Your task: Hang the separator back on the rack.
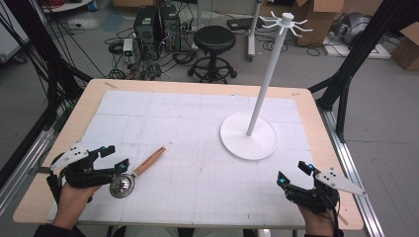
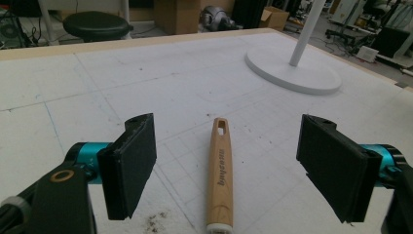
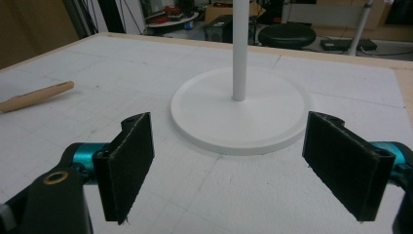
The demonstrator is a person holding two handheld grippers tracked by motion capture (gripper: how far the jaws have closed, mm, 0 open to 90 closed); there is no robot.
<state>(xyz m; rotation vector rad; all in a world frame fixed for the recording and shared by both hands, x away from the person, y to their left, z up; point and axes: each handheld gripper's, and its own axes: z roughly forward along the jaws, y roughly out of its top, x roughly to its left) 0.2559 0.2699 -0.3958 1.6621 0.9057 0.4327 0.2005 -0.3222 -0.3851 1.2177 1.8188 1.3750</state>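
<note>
A spoon with a round metal bowl [image 1: 122,185] and a wooden handle [image 1: 149,161] lies on the white mat at the front left. My left gripper [image 1: 114,157] is at the bowl end, open. In the left gripper view the wooden handle [image 2: 220,170] lies on the mat between the wide-apart pads [image 2: 131,156], touching neither. My right gripper [image 1: 293,174] rests open near the front right edge with nothing between its pads [image 3: 124,165]. It faces the white stand's round base [image 3: 241,109]. The wooden handle [image 3: 36,96] also lies far to the left in the right gripper view.
The white stand [image 1: 248,136] rises from the mat's right middle, its thin pole ending in a ring of hooks [image 1: 285,19]. The table's wooden rim [image 1: 197,85] frames the gridded mat. A black stool [image 1: 214,39], computers and cables stand on the floor behind.
</note>
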